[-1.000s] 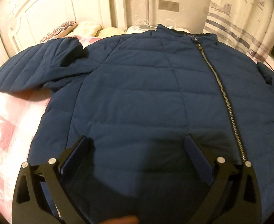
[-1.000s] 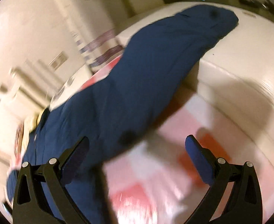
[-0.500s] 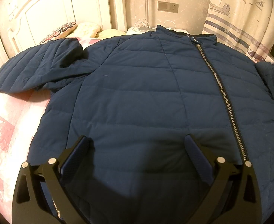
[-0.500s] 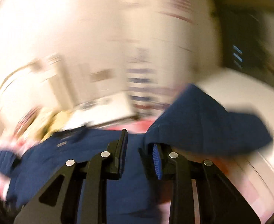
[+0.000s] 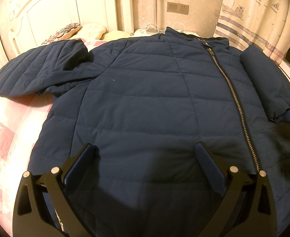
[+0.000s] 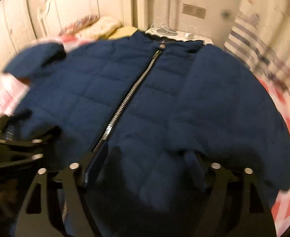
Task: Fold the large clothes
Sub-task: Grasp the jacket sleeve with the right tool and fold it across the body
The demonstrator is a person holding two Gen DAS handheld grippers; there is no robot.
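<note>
**A:** What is the room like?

**B:** A bedroom in warm, yellowish light. A bed with a pink-and-white patterned cover (image 5: 10, 138) fills most of it. Behind it stands a cream panelled wooden headboard (image 5: 52, 9), with a flowered cushion (image 5: 63, 32) and pale pillows at its foot. Just beside the bed, a small white bedside table (image 6: 176, 33) holds a lamp base and looped white cables. On the mottled beige wall above it is a grey switch and socket plate (image 5: 177, 8). To the right hangs a cream curtain printed with ships and blue stripes (image 5: 253, 15).

**A:** And the clothing?

**B:** A large navy-blue quilted puffer jacket (image 5: 145, 102) lies flat on the bed, front up, collar towards the headboard. Its silver metal zip (image 5: 233, 94) is closed. One sleeve spreads out across the cover on the left; the other is folded in over the jacket's right edge.

**A:** The tools?

**B:** The left gripper (image 5: 145, 158) hovers over the jacket's lower front, its blue-padded fingers spread wide, gripping nothing. The right gripper (image 6: 145, 164), seen through motion blur, is above the hem near the zip's lower end. Its jaws are opening, and I see nothing pinched between them.
</note>
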